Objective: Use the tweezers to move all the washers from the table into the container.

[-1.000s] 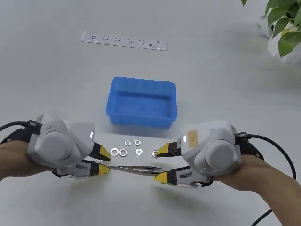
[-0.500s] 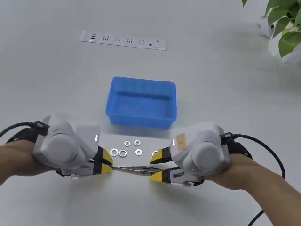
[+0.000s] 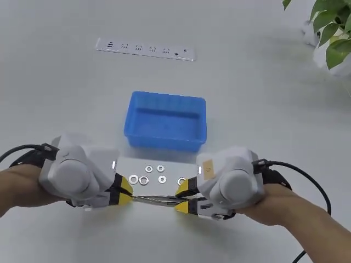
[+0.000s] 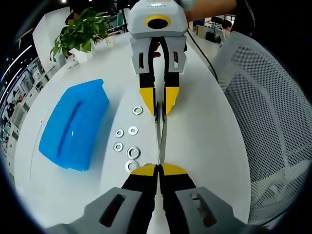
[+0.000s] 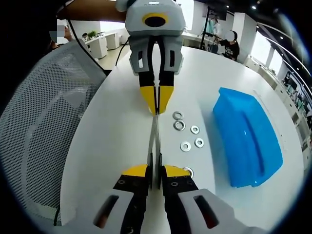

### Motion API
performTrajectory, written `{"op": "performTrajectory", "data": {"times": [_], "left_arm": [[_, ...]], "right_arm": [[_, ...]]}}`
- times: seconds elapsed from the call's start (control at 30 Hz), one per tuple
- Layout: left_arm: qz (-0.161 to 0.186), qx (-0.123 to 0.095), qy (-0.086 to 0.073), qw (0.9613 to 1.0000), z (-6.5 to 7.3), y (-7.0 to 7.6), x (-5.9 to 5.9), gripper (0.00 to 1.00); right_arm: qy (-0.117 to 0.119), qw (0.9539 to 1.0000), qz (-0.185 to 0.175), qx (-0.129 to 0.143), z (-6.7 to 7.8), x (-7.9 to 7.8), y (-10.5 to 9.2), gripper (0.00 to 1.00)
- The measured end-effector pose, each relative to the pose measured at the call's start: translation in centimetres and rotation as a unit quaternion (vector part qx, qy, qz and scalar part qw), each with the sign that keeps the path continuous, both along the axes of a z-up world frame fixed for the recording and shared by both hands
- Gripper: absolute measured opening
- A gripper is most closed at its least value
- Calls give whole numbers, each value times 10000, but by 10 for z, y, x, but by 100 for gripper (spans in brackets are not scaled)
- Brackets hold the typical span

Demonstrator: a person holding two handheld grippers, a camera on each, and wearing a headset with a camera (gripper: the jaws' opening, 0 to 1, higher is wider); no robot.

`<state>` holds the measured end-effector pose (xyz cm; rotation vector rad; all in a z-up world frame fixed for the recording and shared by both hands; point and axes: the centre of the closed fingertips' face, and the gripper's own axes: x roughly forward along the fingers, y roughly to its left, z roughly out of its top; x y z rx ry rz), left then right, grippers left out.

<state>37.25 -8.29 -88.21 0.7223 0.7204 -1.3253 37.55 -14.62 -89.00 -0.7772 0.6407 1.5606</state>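
Steel tweezers (image 3: 156, 200): pinched endwise by left gripper (image 3: 126, 193) and right gripper (image 3: 180, 198), both closed on them.
Washers (image 3: 147, 174): just beyond the jaws.
Handover: one grip is best released slowly.

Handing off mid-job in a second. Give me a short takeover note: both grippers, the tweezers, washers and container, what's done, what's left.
The left gripper is shut on one end of the tweezers.
The right gripper is shut on the other end, so the tweezers span the two grippers.
Six washers lie loose on the table, just beyond the tweezers; none is gripped.
The blue container sits behind the washers and looks empty.
Done: tweezers in hand. Left: all six washers to move into the container.
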Motion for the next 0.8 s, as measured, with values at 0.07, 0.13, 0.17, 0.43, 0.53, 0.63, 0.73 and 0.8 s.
{"op": "performTrajectory", "data": {"times": [0.07,0.13,0.17,0.43,0.53,0.63,0.73,0.8], "left_arm": [[-1,-18,0,10000,3,0,0,6],[29,-50,42,10000,6,-1,-1,6],[20,-55,32,10000,9,-1,-1,6],[4,-46,-8,10000,24,-4,-1,5],[20,-59,-20,10000,31,-6,1,5],[25,-63,-15,10000,37,-7,2,5],[38,-55,-9,10000,42,-8,1,5],[30,-61,-10,10000,45,-10,1,5]], "right_arm": [[7,10000,-6,-7,0,0,0,12],[-7,10000,13,-37,0,0,0,13],[-15,10000,25,-50,0,0,-1,13],[0,10000,39,-11,3,-1,5,14],[-14,10000,75,-24,3,-2,8,14],[-25,10000,87,-21,3,-2,9,15],[-45,9999,101,-34,3,-1,11,15],[-52,9999,110,-37,3,-1,11,15]]}}
